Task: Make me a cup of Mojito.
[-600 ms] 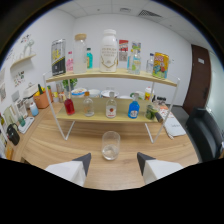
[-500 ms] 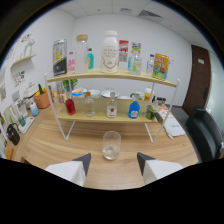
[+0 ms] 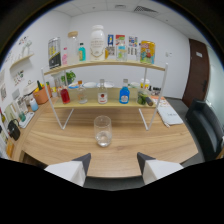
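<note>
Glass (image 3: 103,131) upright on table (image 3: 150,145), just ahead of gripper (image 3: 113,165); jaws wide apart, holding nothing.

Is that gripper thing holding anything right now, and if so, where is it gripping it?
Nothing is held. The gripper is open with nothing between its fingers, and the empty glass stands on the table just beyond them.

Open tongs (image 3: 112,165) holding nothing, empty glass (image 3: 102,131) just ahead on wooden table (image 3: 165,145), bottle-laden shelf (image 3: 100,105) beyond
</note>
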